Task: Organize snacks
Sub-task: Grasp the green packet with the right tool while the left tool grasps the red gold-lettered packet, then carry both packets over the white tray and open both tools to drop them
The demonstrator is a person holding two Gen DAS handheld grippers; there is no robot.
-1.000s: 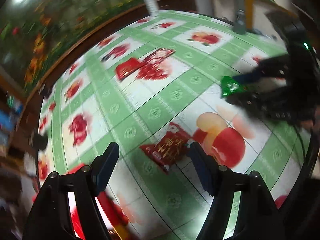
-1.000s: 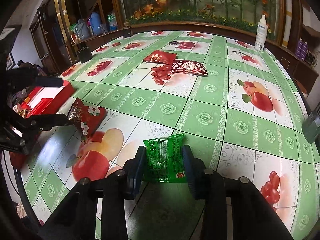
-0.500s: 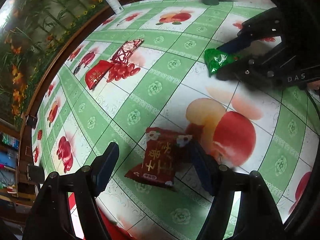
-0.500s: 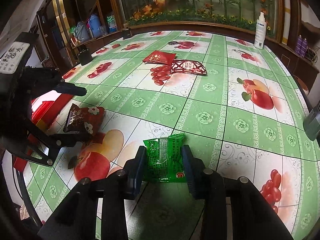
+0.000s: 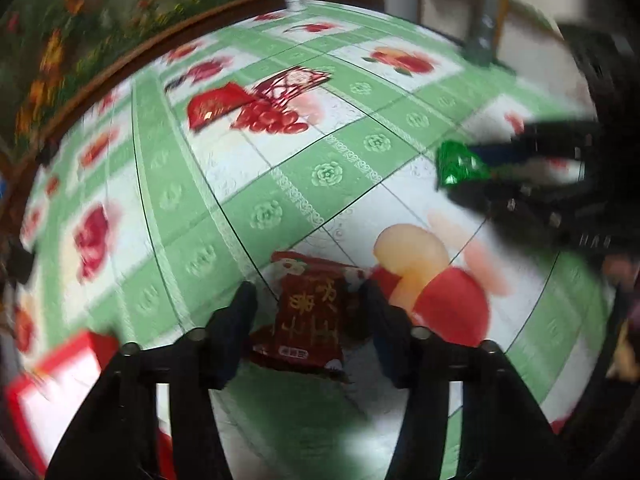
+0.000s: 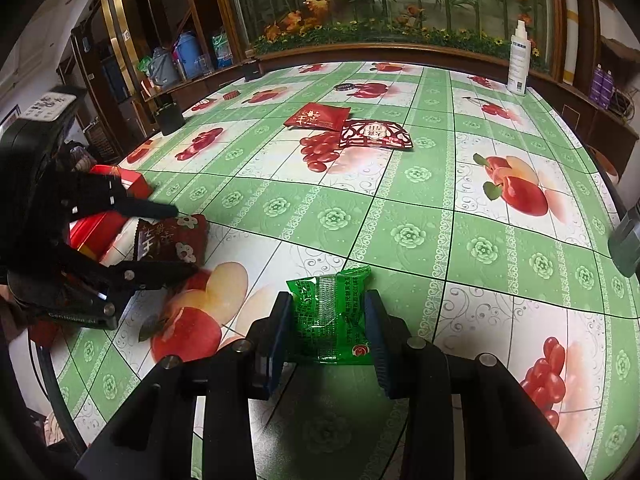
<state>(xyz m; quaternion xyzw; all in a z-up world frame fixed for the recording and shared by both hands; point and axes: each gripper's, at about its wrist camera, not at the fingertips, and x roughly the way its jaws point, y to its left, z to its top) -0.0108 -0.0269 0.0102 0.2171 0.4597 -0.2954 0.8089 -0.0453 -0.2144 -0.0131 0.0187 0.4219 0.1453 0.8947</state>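
Note:
My left gripper (image 5: 306, 304) is closed around a dark red snack packet (image 5: 310, 316) with gold characters, its fingers against both sides. The same packet (image 6: 170, 238) shows in the right wrist view between the left gripper's fingers (image 6: 160, 272). My right gripper (image 6: 326, 312) is shut on a green snack packet (image 6: 330, 316), held just above the tablecloth; it also shows in the left wrist view (image 5: 460, 166). Two more red packets lie together far across the table, a plain red packet (image 6: 318, 116) and a patterned packet (image 6: 376, 134).
A red box (image 6: 108, 216) sits at the table's left edge behind the left gripper; it also shows in the left wrist view (image 5: 56, 392). A white spray bottle (image 6: 519, 62) stands at the far edge. A black cup (image 6: 169, 118) stands at the far left.
My left gripper has come forward over the dark red packet and closed in on it. The left view has swung. The right gripper holds the green packet still.

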